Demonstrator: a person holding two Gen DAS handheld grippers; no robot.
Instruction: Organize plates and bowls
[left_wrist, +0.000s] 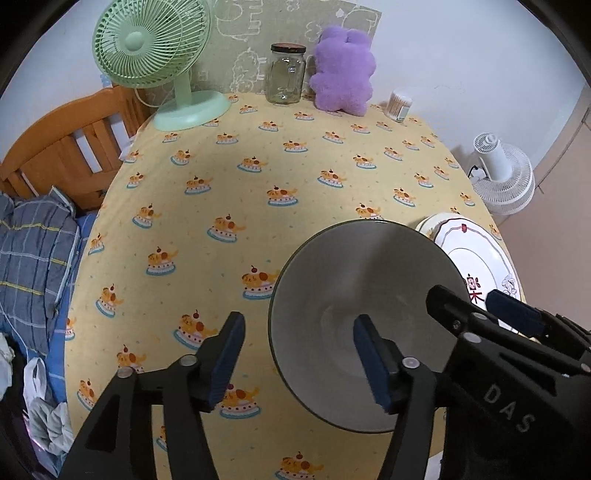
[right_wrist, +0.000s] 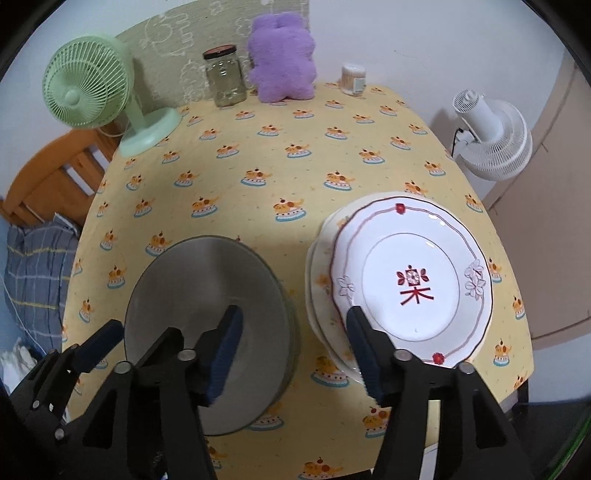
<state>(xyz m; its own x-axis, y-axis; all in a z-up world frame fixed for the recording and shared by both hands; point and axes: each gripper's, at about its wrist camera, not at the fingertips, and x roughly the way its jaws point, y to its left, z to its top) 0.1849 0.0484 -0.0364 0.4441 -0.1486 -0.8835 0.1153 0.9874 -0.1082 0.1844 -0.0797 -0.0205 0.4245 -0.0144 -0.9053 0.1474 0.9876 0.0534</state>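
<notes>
- Left gripper (left_wrist: 299, 354): jaws spread, nothing pinched; one finger hangs over the grey bowl (left_wrist: 365, 295), lower right of the left wrist frame.
- Right gripper (right_wrist: 293, 350): jaws spread, nothing pinched; positioned between bowl and plate stack.
- White patterned plate (right_wrist: 412, 280): tops the stack, right of centre in the right wrist frame, on the yellow tablecloth (right_wrist: 258, 155).

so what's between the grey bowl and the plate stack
Only a thin strip of bare tablecloth separates bowl from plate stack, seen in the right wrist view.
</notes>
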